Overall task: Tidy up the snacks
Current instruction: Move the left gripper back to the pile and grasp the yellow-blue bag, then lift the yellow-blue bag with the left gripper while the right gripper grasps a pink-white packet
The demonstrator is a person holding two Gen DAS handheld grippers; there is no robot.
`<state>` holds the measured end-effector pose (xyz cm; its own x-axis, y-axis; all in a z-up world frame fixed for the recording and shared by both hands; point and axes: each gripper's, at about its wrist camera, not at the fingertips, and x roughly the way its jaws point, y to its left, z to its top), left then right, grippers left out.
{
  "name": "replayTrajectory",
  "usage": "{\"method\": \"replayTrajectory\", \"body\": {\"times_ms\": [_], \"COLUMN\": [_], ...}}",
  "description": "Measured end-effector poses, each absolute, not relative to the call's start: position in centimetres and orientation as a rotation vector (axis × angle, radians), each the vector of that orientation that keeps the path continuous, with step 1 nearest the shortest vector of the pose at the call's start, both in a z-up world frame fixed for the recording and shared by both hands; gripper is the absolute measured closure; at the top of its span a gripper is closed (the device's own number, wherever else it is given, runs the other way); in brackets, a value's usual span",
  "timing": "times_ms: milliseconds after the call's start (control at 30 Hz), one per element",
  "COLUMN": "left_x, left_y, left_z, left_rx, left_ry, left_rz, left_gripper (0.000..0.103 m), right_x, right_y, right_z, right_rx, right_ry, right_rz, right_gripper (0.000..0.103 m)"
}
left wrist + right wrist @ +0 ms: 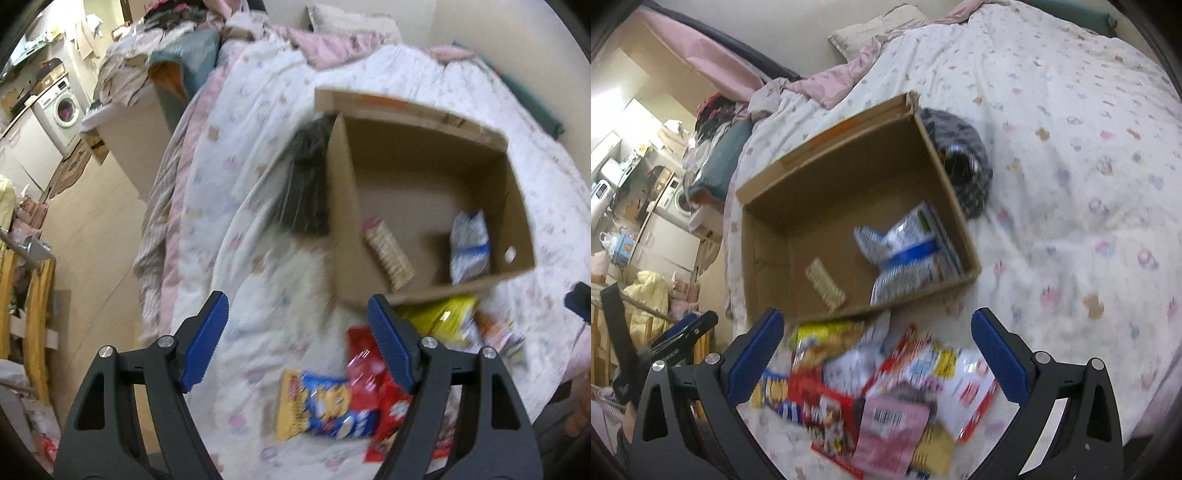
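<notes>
An open cardboard box (432,158) (827,173) lies on the bed. It holds a white-and-blue bag (470,245) (908,254) and a beige cracker pack (388,253) (826,283). A pile of snack packets lies in front of the box: a blue-and-yellow pack (325,406), a red pack (369,363) (823,410), a yellow bag (439,317) (827,332), a pink pack (890,432). My left gripper (297,345) is open and empty above the blue-and-yellow pack. My right gripper (877,360) is open and empty above the pile.
A dark grey patterned cloth (303,184) (964,158) lies beside the box. The bed has a white printed quilt (1071,147) and pink bedding (325,44). To the left are the floor (96,236), a washing machine (62,110) and wooden furniture (33,314).
</notes>
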<state>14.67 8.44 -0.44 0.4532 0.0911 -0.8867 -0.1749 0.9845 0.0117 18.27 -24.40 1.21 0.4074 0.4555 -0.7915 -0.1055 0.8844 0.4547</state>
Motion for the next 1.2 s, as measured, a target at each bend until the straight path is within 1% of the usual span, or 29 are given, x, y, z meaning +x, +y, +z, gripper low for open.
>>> {"method": "replayTrajectory", "body": {"times_ms": [200,367,467,600,633,667,733,867,900,967,1067,1133,1200], "left_x": [13.3,12.8,12.4,12.3,12.3,12.5,12.7,12.5,12.4,12.4,12.2,11.9,11.3], "left_y": [8.4,8.0,6.4,3.4,3.1,2.9,2.9,2.3,1.9,1.1,0.9,0.8,1.1], "left_z": [-5.9,-10.1,-11.8,-12.5,-12.8,-13.3,-14.1,-14.5,-14.5,-14.3,-13.4,-12.4,-10.9], "left_rx": [-0.044,-0.025,-0.018,0.078,0.094,0.093,0.061,0.043,0.044,0.043,0.023,0.020,0.020], "left_ry": [1.294,1.450,1.534,1.534,1.541,1.557,1.586,1.593,1.591,1.586,1.576,1.557,1.515], "left_rz": [0.087,0.061,-0.003,-0.060,-0.054,-0.048,-0.045,-0.070,-0.090,-0.130,-0.159,-0.185,-0.196], "left_gripper": [0.028,0.028,0.028,0.027,0.023,0.017,0.013,0.014,0.019,0.053,0.072,0.083,0.083], "right_x": [13.8,12.5,12.4,12.6,12.5,12.5,12.4,12.4,12.5,12.5,12.7,12.7,12.7], "right_y": [-24.3,-25.6,-26.1,-26.4,-26.3,-26.2,-25.9,-25.9,-26.0,-26.5,-26.8,-26.8,-26.7], "right_z": [-0.3,-2.0,-2.7,-2.7,-2.7,-2.7,-2.8,-3.1,-3.3,-3.5,-3.7,-3.8,-3.8], "right_rx": [0.377,0.411,0.416,0.435,0.444,0.444,0.432,0.412,0.414,0.435,0.455,0.457,0.457], "right_ry": [1.137,1.172,1.185,1.190,1.191,1.191,1.192,1.204,1.208,1.217,1.226,1.230,1.237], "right_rz": [0.413,0.392,0.371,0.383,0.400,0.407,0.415,0.419,0.417,0.411,0.409,0.409,0.416], "right_gripper": [0.000,0.000,0.000,0.000,0.000,0.000,0.000,0.000,0.000,0.000,0.000,0.000,0.000]}}
